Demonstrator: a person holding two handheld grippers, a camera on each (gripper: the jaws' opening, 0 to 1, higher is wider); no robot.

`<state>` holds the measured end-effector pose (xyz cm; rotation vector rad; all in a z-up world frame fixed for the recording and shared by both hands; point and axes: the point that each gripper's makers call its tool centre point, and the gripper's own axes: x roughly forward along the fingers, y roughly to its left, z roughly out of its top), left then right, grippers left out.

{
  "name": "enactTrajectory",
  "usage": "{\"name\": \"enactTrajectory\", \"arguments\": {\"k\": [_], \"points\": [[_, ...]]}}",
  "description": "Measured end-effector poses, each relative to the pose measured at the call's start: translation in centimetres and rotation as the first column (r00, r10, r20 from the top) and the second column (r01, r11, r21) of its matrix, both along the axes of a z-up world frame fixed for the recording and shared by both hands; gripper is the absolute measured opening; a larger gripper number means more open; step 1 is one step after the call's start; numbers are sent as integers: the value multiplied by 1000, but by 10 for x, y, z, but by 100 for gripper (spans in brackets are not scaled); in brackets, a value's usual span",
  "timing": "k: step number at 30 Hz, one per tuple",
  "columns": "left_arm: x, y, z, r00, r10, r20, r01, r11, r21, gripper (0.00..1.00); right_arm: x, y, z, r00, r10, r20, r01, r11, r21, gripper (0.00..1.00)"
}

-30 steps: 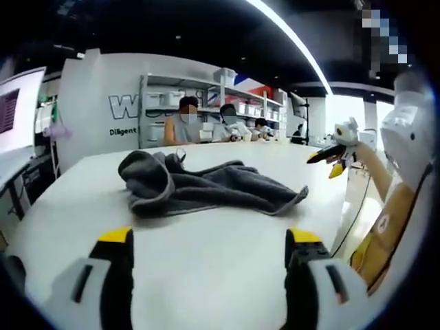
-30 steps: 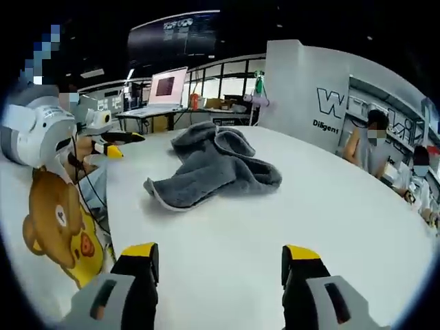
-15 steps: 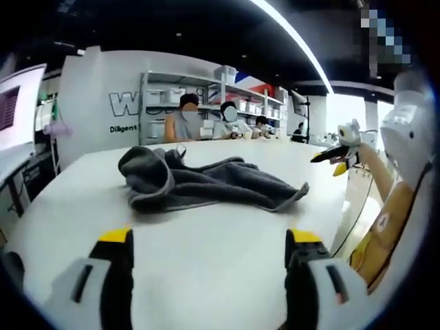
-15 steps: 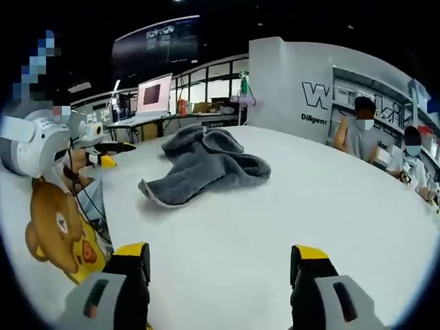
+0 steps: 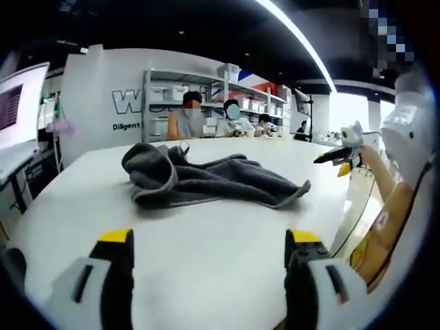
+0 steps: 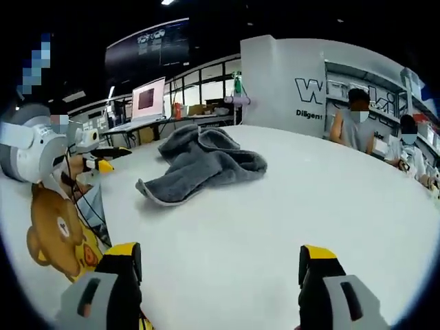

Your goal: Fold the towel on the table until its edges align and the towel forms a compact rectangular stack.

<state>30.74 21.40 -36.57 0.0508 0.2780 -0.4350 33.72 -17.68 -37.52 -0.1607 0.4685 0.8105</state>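
A dark grey towel lies crumpled on the white table, bunched high at its left end and tapering to a flat corner at the right. In the right gripper view the same towel sits left of centre, its loose corner pointing toward the table's near edge. My left gripper stands open, well short of the towel, with bare table between its yellow-tipped jaws. My right gripper is open too, over bare table and apart from the towel. The right gripper also shows at the right of the left gripper view, and the left gripper at the left of the right gripper view.
A person with a bear-print apron stands at the table's edge. Several people sit behind the far side of the table, before shelves. A monitor stands on a desk beyond the table. A white partition with lettering rises behind.
Both views have shifted slightly with my hands; the right gripper view has dropped a little lower toward the table. The towel lies as before and both grippers stay open.
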Motion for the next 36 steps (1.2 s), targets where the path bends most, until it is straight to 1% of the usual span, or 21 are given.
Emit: {"name": "enactTrajectory", "arguments": {"k": [3, 6, 11, 14, 16, 18, 22, 26, 31, 34, 36], "points": [[0, 1, 0, 1000, 4, -1, -4, 1000, -1, 95, 2, 2, 3, 1000, -1, -3, 1, 999, 35, 99], [0, 2, 0, 1000, 8, -3, -8, 1000, 0, 95, 6, 5, 10, 1000, -4, -6, 5, 995, 104, 99], [-1, 2, 1, 1000, 7, 2, -7, 1000, -1, 95, 13, 8, 12, 1000, -14, -26, 18, 987, 160, 99], [-1, 1, 2, 1000, 7, 3, -7, 1000, -1, 95, 20, 8, 16, 998, -31, -58, 43, 974, 220, 99], [-2, 1, 1, 1000, 7, 3, -7, 1000, -2, 95, 24, 9, 19, 997, -33, -68, 49, 966, 252, 99], [-2, 1, 1, 1000, 8, 3, -8, 1000, -3, 95, 27, 11, 21, 997, -28, -71, 47, 962, 268, 99], [-3, 1, 1, 1000, 10, 1, -9, 1000, -3, 95, 32, 17, 22, 997, -14, -75, 33, 964, 264, 98], [-4, 1, 1, 1000, 9, 3, -9, 1000, -5, 95, 36, 25, 24, 996, 7, -88, 18, 960, 281, 97], [-4, -1, 1, 1000, 5, 3, -5, 1000, -7, 95, 48, 35, 28, 992, 18, -125, 27, 938, 346, 95], [-5, 0, 1, 1000, 2, 5, -2, 1000, -10, 95, 54, 40, 29, 990, 24, -142, 30, 928, 370, 94], [-5, 0, 2, 1000, 1, 7, -1, 1000, -12, 95, 59, 46, 29, 986, 41, -164, 27, 919, 394, 94]]}}
